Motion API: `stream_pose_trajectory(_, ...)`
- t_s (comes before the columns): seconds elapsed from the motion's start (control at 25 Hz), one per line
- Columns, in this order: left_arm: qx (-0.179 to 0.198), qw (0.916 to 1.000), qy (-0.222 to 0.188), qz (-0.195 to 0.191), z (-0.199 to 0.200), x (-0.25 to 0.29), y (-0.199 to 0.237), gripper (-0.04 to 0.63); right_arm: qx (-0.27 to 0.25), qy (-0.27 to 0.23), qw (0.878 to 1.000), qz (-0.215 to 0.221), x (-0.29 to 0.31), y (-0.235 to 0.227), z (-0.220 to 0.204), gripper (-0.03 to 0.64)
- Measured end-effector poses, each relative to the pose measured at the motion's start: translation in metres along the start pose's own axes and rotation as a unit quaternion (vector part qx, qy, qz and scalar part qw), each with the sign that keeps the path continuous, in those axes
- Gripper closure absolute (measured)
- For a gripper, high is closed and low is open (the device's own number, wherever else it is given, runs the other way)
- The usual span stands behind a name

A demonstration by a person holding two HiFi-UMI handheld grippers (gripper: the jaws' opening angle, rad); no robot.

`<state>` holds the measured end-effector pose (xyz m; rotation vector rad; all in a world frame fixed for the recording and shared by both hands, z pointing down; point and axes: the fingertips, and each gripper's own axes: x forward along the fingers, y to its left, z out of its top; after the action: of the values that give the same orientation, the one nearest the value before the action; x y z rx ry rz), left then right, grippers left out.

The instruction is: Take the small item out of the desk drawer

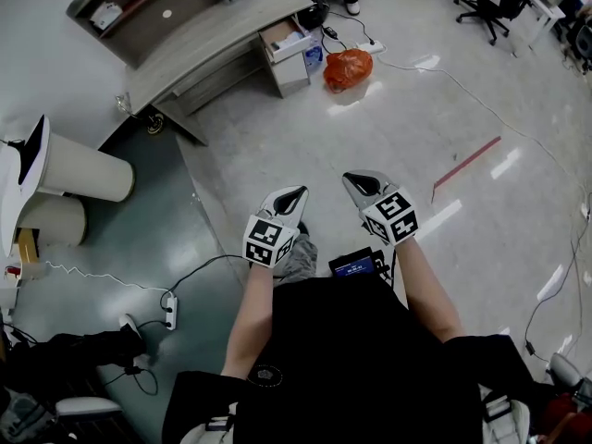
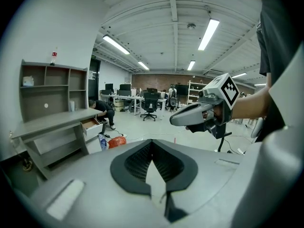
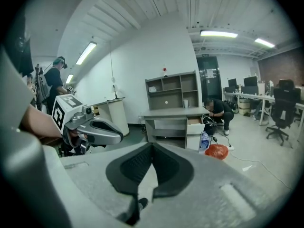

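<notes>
Tongs on both sides are clenched on nothing: the left tongs (image 1: 296,193) and right tongs (image 1: 351,180) hang side by side, just apart, in front of the wearer's body, with their tips pointing ahead over the floor (image 1: 416,128). Well beyond them stands the bench (image 1: 199,40). Its drawer (image 1: 282,35) is already pulled open, an orange bag (image 1: 348,68) lies just beside it, and another person (image 3: 217,109) crouches near it. The small item is presumably in that drawer, though it is too far off to make out. The step in hand looks like the approach. Next comes walking up to the bench, releasing one pair of tongs and reaching down into the drawer.
</notes>
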<state>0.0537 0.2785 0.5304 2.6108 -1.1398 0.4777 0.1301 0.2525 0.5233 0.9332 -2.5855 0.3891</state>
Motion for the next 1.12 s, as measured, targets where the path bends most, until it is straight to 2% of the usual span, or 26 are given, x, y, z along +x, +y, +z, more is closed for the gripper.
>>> stream_pose_trajectory(0.72, -0.002, 0.9987, -0.007, -0.051, 0.029, 0.049, 0.111, 0.595, 0.008, 0.013, 0.999, -0.049, 0.090, -0.050, 0.051, 0.618)
stream_pose_trajectory(1.12, 0.004, 0.9963, -0.013, -0.084, 0.043, 0.060, 0.178, 0.595, 0.012, 0.014, 0.996, -0.082, 0.144, -0.061, 0.082, 0.618)
